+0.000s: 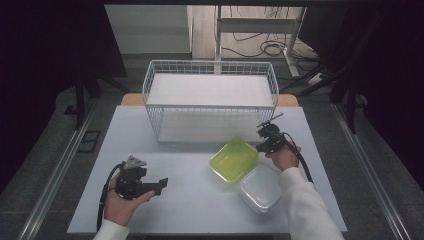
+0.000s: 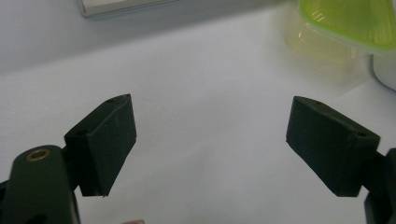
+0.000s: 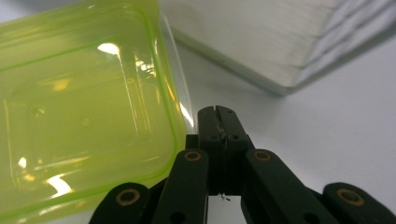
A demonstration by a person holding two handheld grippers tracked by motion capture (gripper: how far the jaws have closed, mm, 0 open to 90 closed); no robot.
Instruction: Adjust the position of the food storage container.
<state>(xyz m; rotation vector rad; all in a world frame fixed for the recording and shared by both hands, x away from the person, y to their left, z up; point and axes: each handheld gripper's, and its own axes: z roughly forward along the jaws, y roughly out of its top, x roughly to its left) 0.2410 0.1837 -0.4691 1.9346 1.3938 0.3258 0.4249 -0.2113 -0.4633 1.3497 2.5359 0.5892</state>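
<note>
A lime-green plastic container [image 1: 234,159] [image 3: 84,116] sits on the white table, right of centre. My right gripper [image 1: 261,135] [image 3: 217,112] hovers just off its far right edge, jaws shut flat against each other with nothing between them. A clear container with a white lid [image 1: 261,187] lies in front of the green one, touching it. My left gripper [image 1: 162,184] [image 2: 212,101] rests low at the table's near left, open wide over bare tabletop, pointing right toward the green container [image 2: 350,18].
A white wire basket [image 1: 210,64] with a white liner stands at the back middle of the table; its corner [image 3: 261,42] lies just beyond my right gripper. Bare table [image 1: 190,200] stretches between my two hands. Desk legs and cables lie on the floor behind.
</note>
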